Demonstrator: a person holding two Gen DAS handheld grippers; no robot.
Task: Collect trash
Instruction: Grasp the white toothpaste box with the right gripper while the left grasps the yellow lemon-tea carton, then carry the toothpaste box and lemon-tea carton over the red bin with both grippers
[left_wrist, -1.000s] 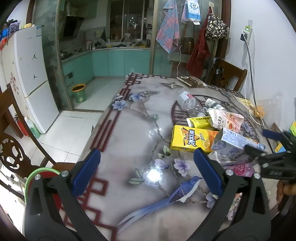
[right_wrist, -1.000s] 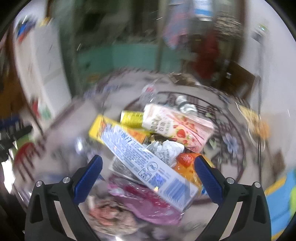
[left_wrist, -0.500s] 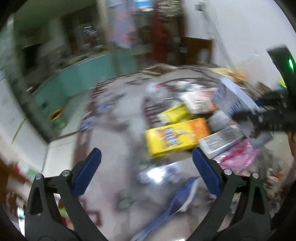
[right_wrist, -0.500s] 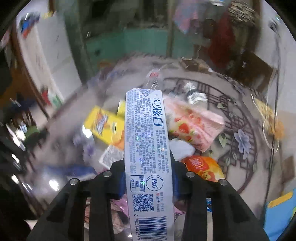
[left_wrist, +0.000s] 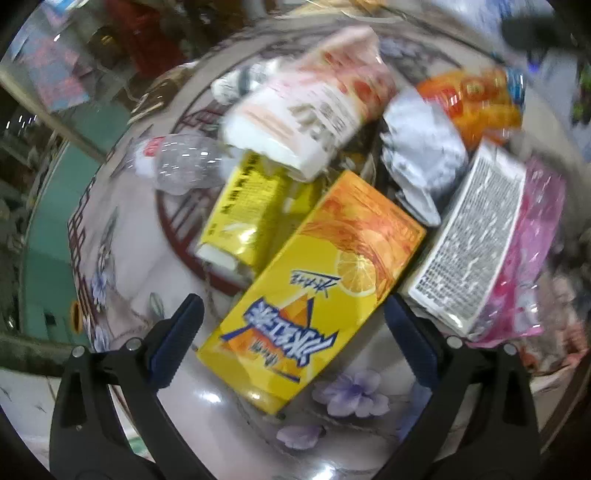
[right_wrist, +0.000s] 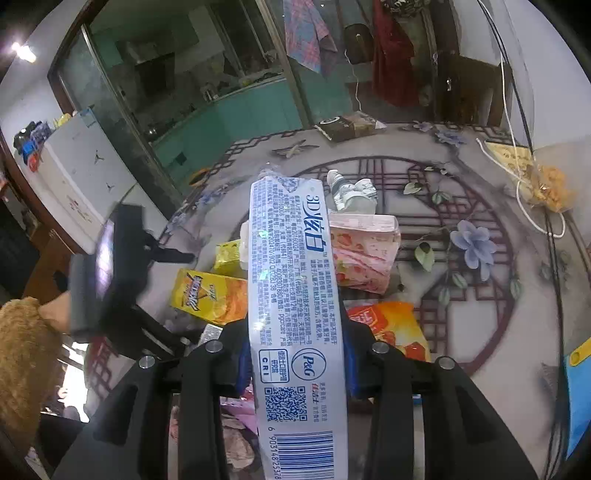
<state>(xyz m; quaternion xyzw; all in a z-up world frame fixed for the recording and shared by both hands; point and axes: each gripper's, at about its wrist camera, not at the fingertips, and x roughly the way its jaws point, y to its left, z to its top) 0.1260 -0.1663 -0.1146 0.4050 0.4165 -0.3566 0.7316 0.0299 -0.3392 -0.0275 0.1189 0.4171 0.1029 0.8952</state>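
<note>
Right now the long white toothpaste box (right_wrist: 295, 314) sits clamped between the blue pads of the right hand-held gripper (right_wrist: 295, 365), its jaws drawn narrow against the box's two long sides. The box runs straight out along the fingers, barcode end nearest the camera, the far end raised over the heap of rubbish on the table (right_wrist: 517, 295).

Beyond that far end lie a pink strawberry carton (right_wrist: 364, 251) and a crumpled clear bottle (right_wrist: 351, 192); just right of the fingers an orange snack bag (right_wrist: 391, 325) lies flat.

The left hand-held gripper (left_wrist: 293, 343) points down at the same heap — jaws wide, having just narrowed a little, pressing on nothing. The near end of a yellow lemon-tea carton (left_wrist: 314, 288) lies between its blue pads (left_wrist: 177, 339), no contact visible. Ahead of it are a smaller yellow carton (left_wrist: 243, 214) and a clear plastic bottle (left_wrist: 177, 162); to the right, a white box with fine black print (left_wrist: 472, 243) rests against a pink plastic bag (left_wrist: 535, 236), crumpled silver foil (left_wrist: 421, 155) just beyond.

In the right wrist view a fuzzy brown sleeve (right_wrist: 22, 362) shows at the left edge.
</note>
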